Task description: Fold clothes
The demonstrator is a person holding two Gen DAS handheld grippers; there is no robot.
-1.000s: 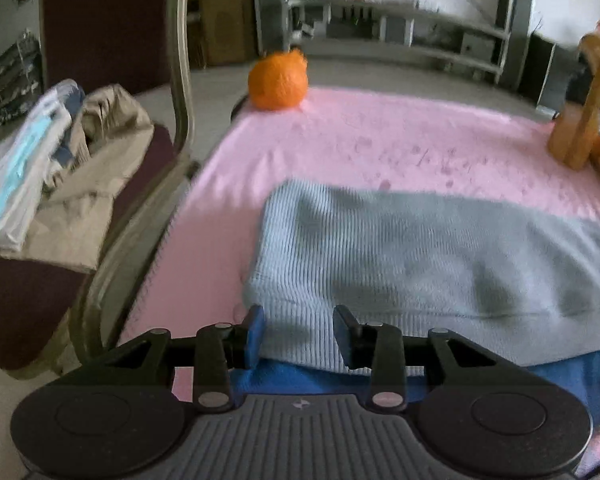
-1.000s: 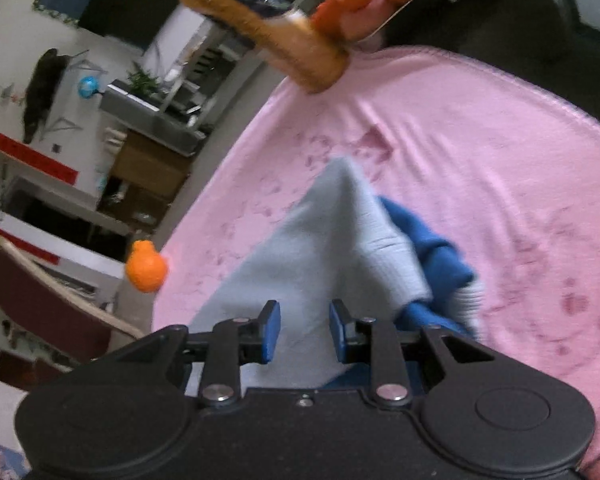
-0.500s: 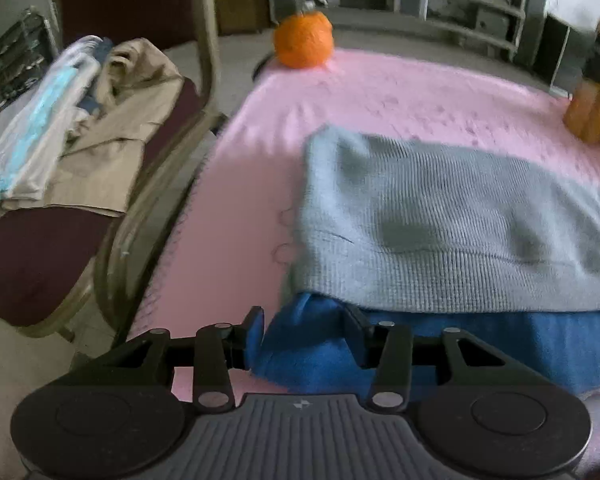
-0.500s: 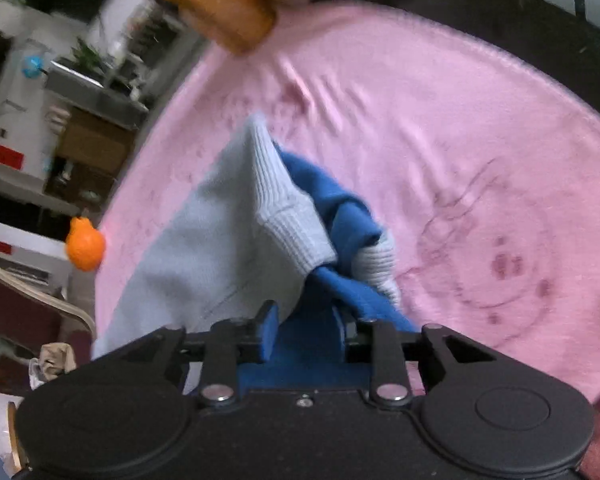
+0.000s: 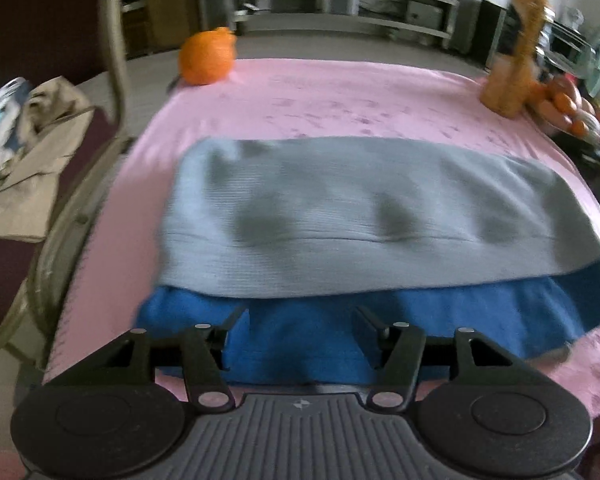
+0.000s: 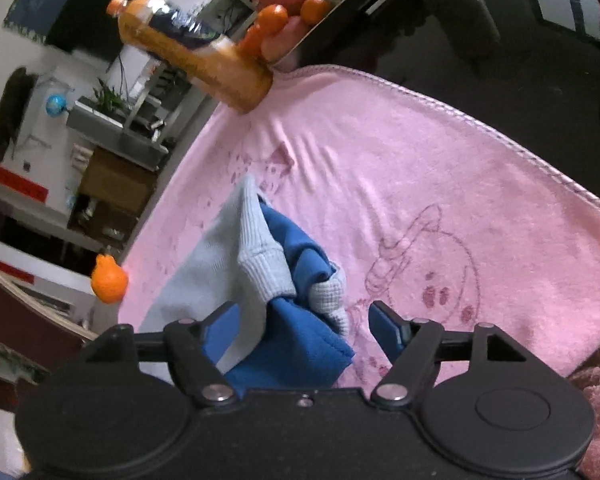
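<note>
Two black two-finger claws, one per hand, stand nearest in each wrist view. Left claw: jaws released and just been opening, spread wide over the near hem of the folded blue and grey knitted garment, with blue cloth lying between the fingers but not pinched. Right claw: jaws likewise released and just been opening; the bunched right end of the same garment, with a ribbed grey cuff and blue folds, sits between the fingers and clear of the right one.

Garment: lies flat on the pink towelling cloth that covers the counter, as a long band running left to right; grey layer on top, blue layer showing along the near edge and at the right corner.

Pink cloth, right view: printed cartoon outline just right of the garment's end; stitched border along the far right edge.

Left of the counter: a dark red upholstered chair with pale frame, carrying a heap of beige and light blue clothing.

Far left corner of the cloth: a round orange fruit-shaped object.

Far right corner: a plastic bottle of orange drink, upright, with a tray of oranges and other fruit just beside it.

Beyond: blurred metal shelving and a wooden cabinet.
</note>
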